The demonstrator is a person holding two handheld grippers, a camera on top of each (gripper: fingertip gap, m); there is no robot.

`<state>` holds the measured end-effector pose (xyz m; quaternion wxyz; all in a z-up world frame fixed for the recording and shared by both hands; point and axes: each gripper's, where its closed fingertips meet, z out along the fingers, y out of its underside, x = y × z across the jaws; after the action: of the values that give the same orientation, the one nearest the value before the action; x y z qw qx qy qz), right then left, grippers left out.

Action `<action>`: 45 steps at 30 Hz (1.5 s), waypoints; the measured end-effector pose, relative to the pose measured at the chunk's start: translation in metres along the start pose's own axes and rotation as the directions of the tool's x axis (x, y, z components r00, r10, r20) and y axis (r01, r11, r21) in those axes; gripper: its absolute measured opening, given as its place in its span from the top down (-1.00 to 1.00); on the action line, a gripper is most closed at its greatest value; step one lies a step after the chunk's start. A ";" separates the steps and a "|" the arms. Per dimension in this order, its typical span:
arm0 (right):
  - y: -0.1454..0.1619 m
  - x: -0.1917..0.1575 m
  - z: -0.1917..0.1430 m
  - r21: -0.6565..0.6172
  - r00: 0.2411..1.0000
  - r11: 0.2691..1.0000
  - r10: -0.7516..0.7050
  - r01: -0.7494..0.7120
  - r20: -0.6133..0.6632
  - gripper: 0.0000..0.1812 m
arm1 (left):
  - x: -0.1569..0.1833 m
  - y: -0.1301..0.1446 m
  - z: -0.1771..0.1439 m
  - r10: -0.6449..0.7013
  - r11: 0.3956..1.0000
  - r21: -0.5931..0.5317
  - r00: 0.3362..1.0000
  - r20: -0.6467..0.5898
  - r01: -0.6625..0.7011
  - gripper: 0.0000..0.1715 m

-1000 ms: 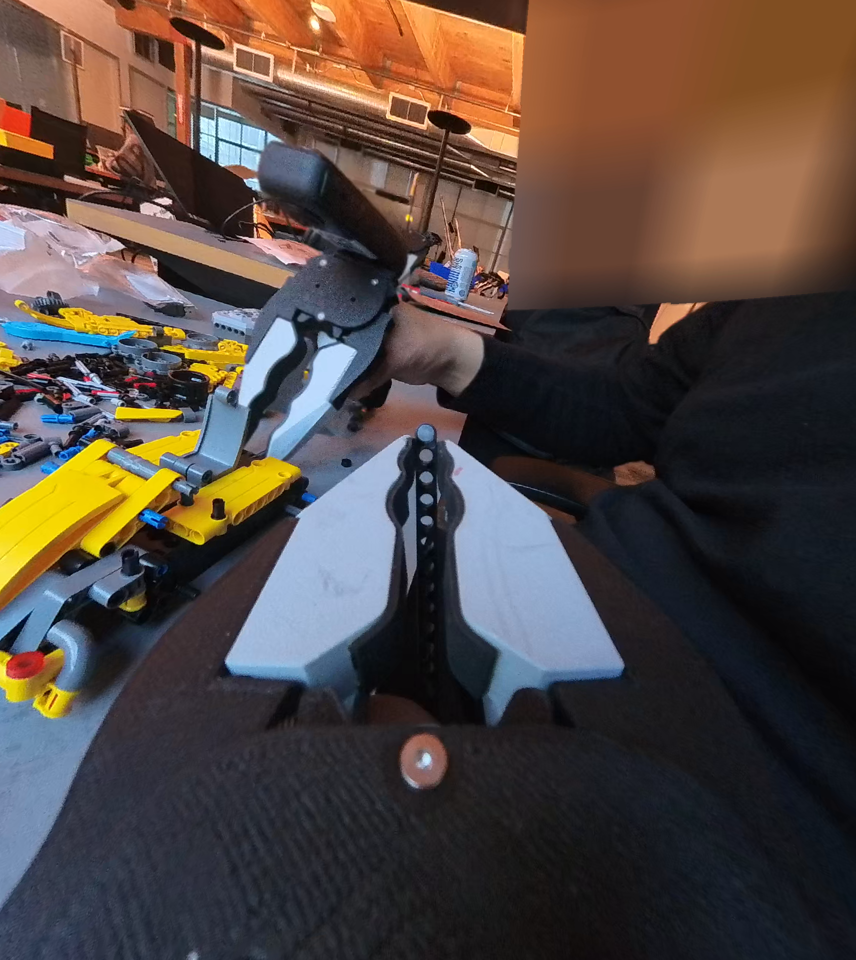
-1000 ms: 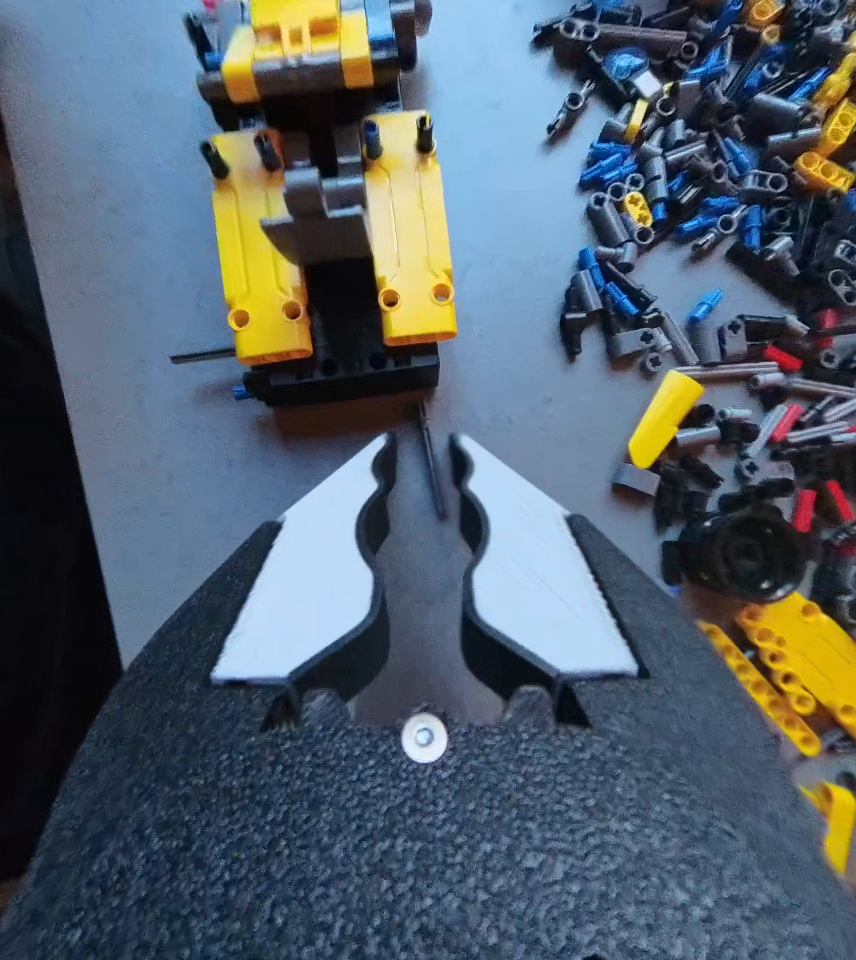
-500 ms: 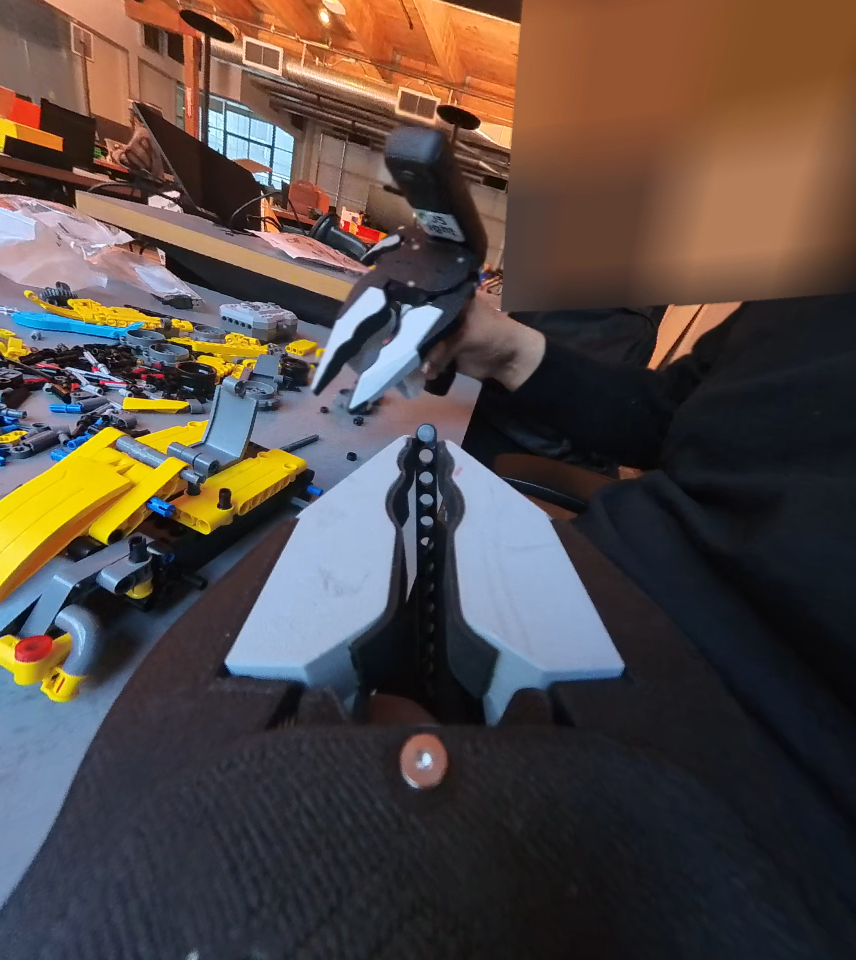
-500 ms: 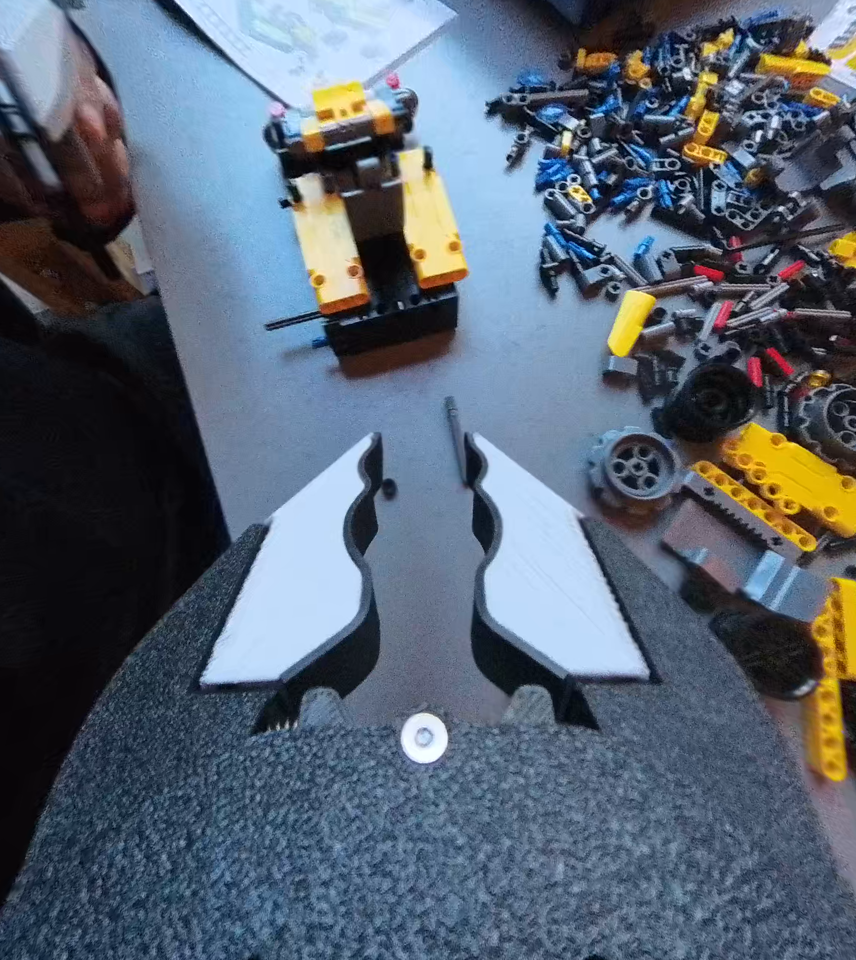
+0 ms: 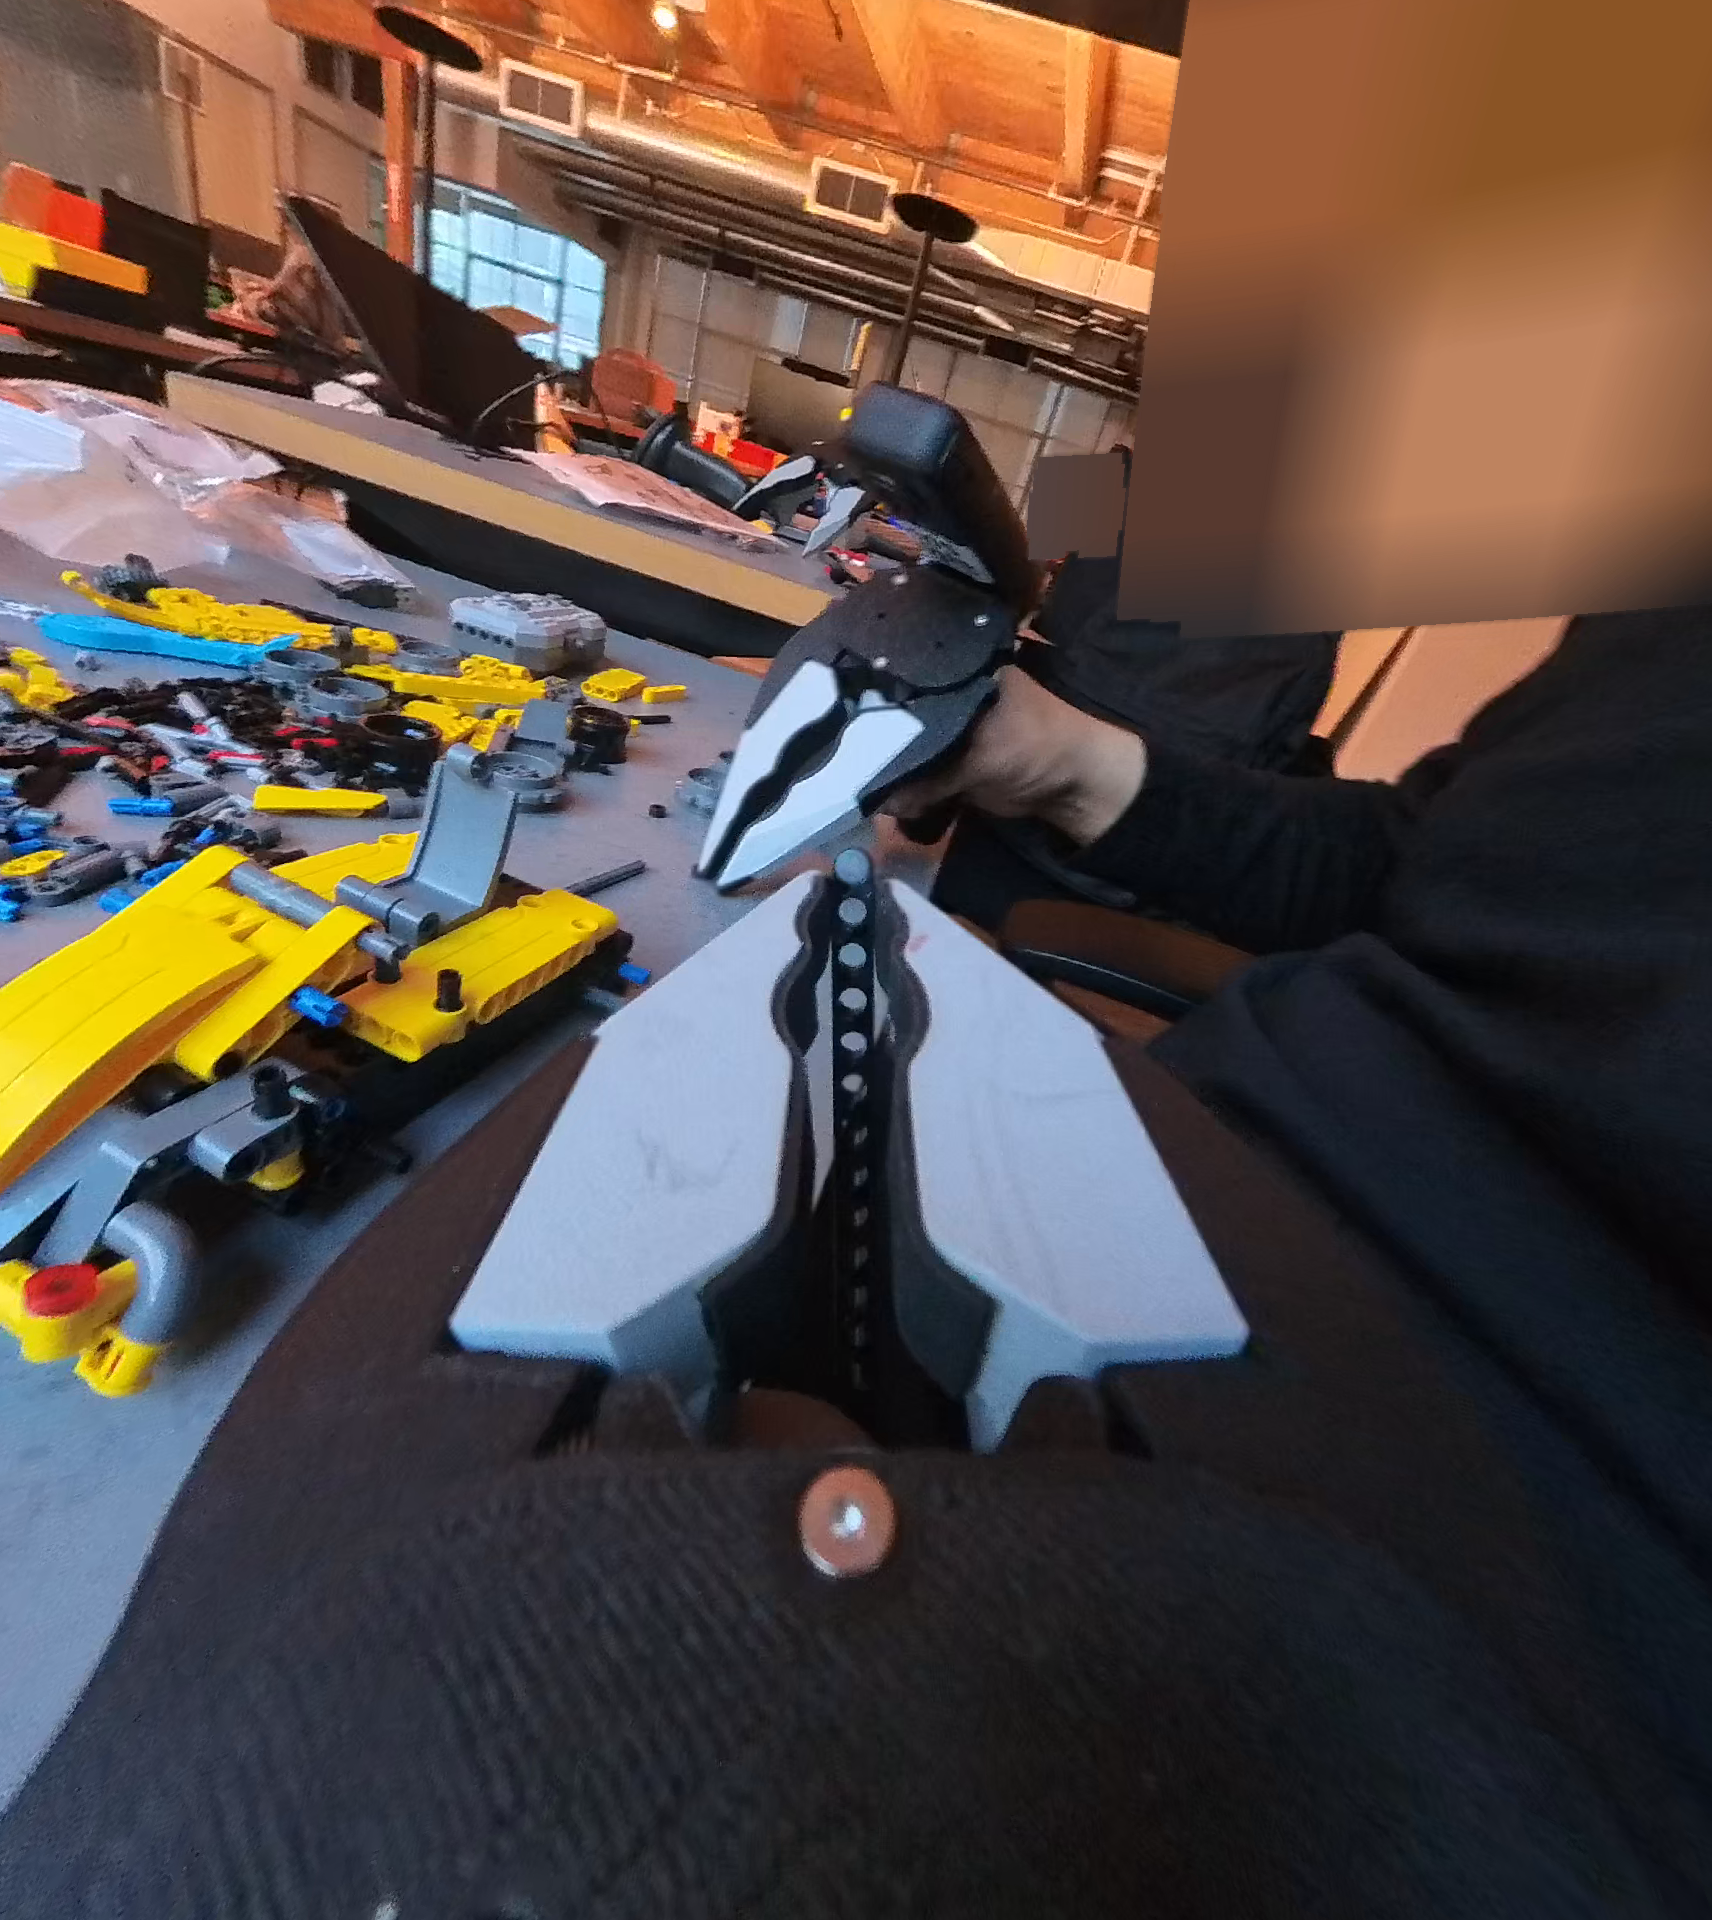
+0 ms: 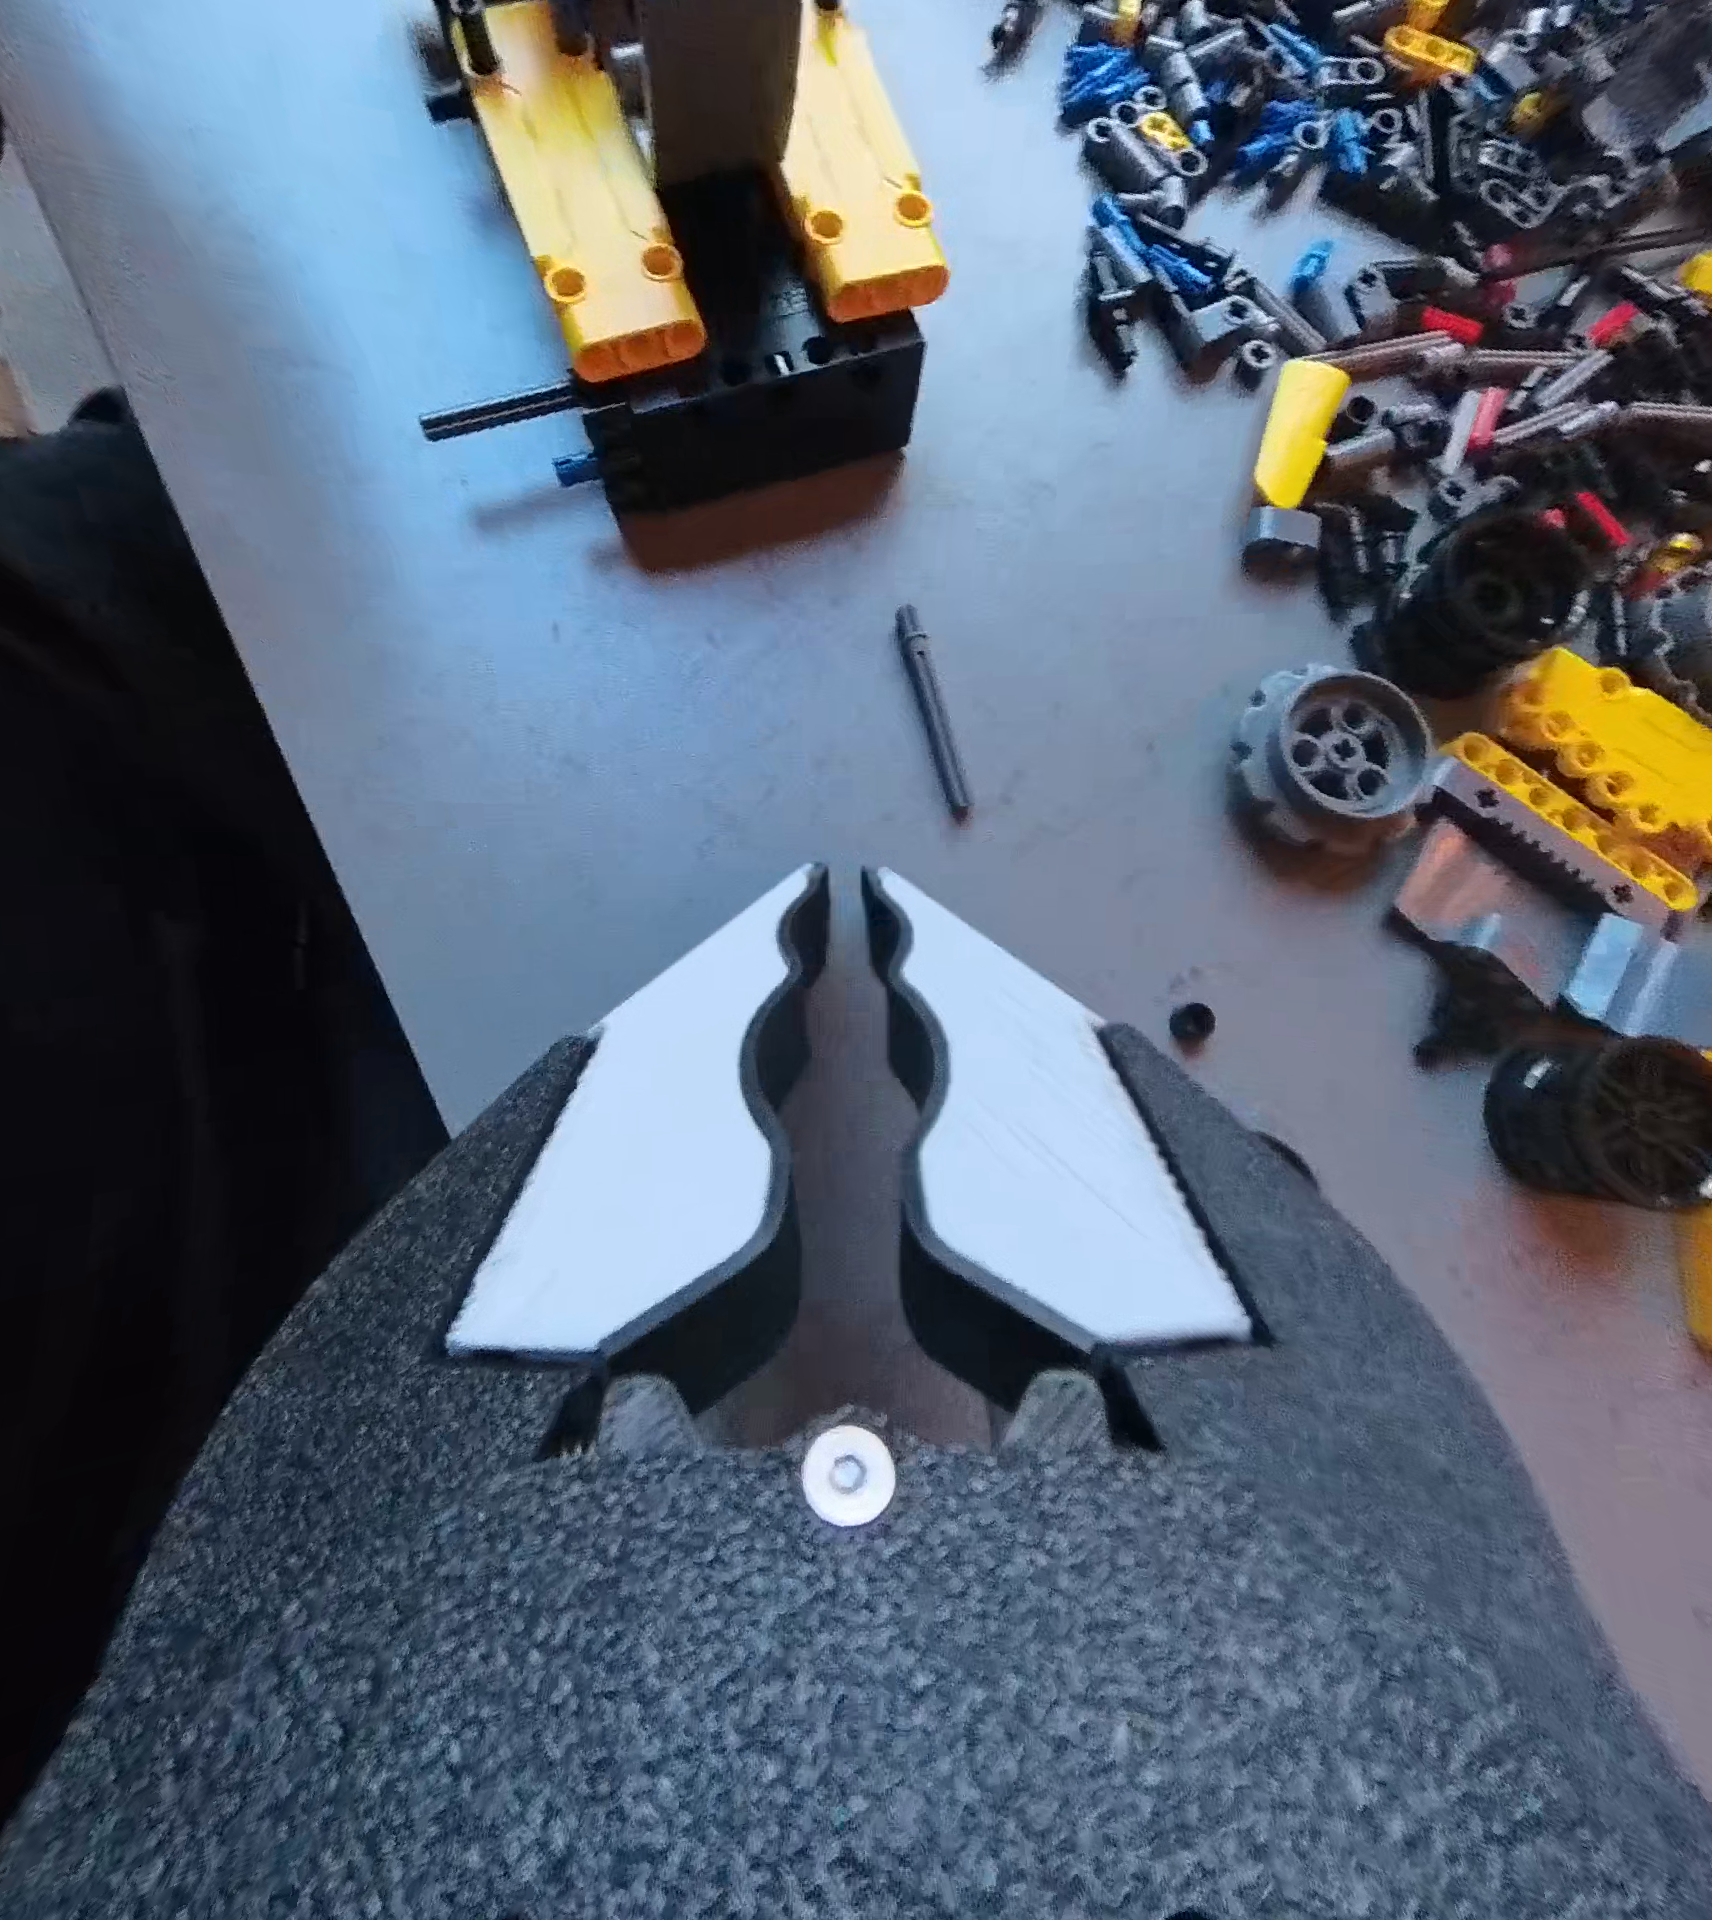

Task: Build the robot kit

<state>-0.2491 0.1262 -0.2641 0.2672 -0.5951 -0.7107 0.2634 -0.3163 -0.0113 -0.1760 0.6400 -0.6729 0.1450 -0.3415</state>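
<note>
My left gripper (image 5: 852, 894) is shut on a thin black beam with a row of holes (image 5: 852, 997). The beam stands upright between the pads and its tip pokes out past the fingertips. My right gripper (image 6: 845, 878) hovers over the grey table (image 6: 519, 727) with its fingertips drawn almost together; only a thin slit shows and nothing is between them. It also shows in the left wrist view (image 5: 727, 873), just left of the beam's tip. A black axle (image 6: 932, 710) lies loose on the table just ahead of the right fingertips. The yellow and black model (image 6: 727, 208) stands farther ahead.
A wide pile of small black, blue, red and yellow parts (image 6: 1454, 260) covers the right. A grey wheel hub (image 6: 1335, 753), a black tyre (image 6: 1610, 1122) and a small black bush (image 6: 1192, 1021) lie near the right gripper. The person's dark sleeve (image 6: 52, 935) fills the left. Tip to tip, the grippers are about 20 cm apart. From my right tips it is roughly 6 cm to the small black bush (image 6: 1192, 1021); from my left, 25 cm. Look for it in the left wrist view (image 5: 660, 808) too.
My right gripper opened, drew back from the model and closed on air; the black axle, first between its fingers, stays on the table ahead. The left gripper keeps its beam.
</note>
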 end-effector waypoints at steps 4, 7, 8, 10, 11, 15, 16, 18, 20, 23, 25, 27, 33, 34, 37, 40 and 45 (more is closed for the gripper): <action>-0.035 -0.021 -0.014 0.199 0.999 0.980 -0.031 0.028 0.010 0.67 | -0.014 -0.002 -0.004 -0.074 0.997 0.035 0.992 0.102 0.071 0.96; -0.063 -0.057 -0.028 0.343 0.990 0.938 -0.098 0.058 0.101 0.73 | -0.020 0.005 -0.002 -0.197 0.980 0.036 0.971 0.137 0.194 0.96; -0.072 -0.063 -0.032 0.383 0.988 0.922 -0.105 0.054 0.114 0.78 | -0.017 0.009 0.001 -0.233 0.972 0.017 0.965 0.116 0.233 0.95; -0.092 -0.084 -0.040 0.468 0.971 0.884 -0.112 0.001 0.210 0.82 | -0.007 0.005 0.006 -0.306 0.952 0.048 0.950 0.059 0.303 0.95; -0.100 -0.095 -0.043 0.491 0.959 0.871 -0.125 -0.018 0.256 0.81 | -0.001 0.000 0.008 -0.338 0.939 0.070 0.941 0.020 0.336 0.96; -0.106 -0.118 -0.037 0.477 0.942 0.874 -0.232 0.092 0.244 0.79 | 0.021 0.001 0.020 -0.376 0.926 0.024 0.925 -0.053 0.377 0.95; -0.105 -0.122 -0.035 0.469 0.937 0.876 -0.249 0.110 0.245 0.77 | 0.026 0.001 0.023 -0.375 0.926 0.022 0.925 -0.063 0.377 0.95; -0.102 -0.129 -0.033 0.464 0.932 0.876 -0.267 0.130 0.245 0.96 | 0.035 0.002 0.027 -0.371 0.928 0.001 0.926 -0.077 0.372 0.95; -0.099 -0.127 -0.032 0.451 0.939 0.882 -0.260 0.136 0.224 0.96 | 0.035 0.005 0.028 -0.361 0.933 -0.013 0.931 -0.052 0.361 0.95; -0.101 -0.122 -0.036 0.473 0.953 0.875 -0.226 0.108 0.201 0.97 | 0.035 0.011 0.029 -0.339 0.940 -0.049 0.941 -0.011 0.338 0.94; -0.098 -0.124 -0.034 0.465 0.951 0.880 -0.218 0.095 0.218 0.96 | 0.035 0.015 0.029 -0.243 0.966 -0.084 0.969 0.038 0.245 0.94; -0.095 -0.126 -0.035 0.465 0.945 0.875 -0.253 0.133 0.205 0.85 | 0.035 0.017 0.031 -0.132 0.980 -0.137 0.988 0.076 0.142 0.95; -0.094 -0.122 -0.041 0.479 0.943 0.858 -0.292 0.186 0.157 0.90 | 0.037 0.018 0.038 0.003 0.973 -0.231 0.995 0.099 0.021 0.95; -0.093 -0.122 -0.043 0.486 0.942 0.855 -0.293 0.181 0.165 0.87 | 0.036 0.020 0.039 0.018 0.970 -0.243 0.994 0.106 0.008 0.95; -0.092 -0.126 -0.046 0.503 0.932 0.841 -0.320 0.198 0.168 0.92 | 0.033 0.027 0.039 0.049 0.958 -0.288 0.992 0.117 -0.014 0.95; -0.090 -0.124 -0.044 0.485 0.927 0.837 -0.354 0.255 0.125 1.00 | 0.033 0.031 0.040 0.080 0.950 -0.309 0.991 0.110 -0.042 0.95; -0.094 -0.123 -0.052 0.493 0.907 0.811 -0.410 0.316 0.094 0.89 | 0.041 0.025 0.041 0.081 0.952 -0.300 0.995 0.066 -0.057 0.95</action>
<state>-0.2614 -0.0068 -0.1698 0.3764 -0.3366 -0.7497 0.4277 -0.2540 -0.0090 -0.1866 0.5482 -0.7688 0.1931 -0.2668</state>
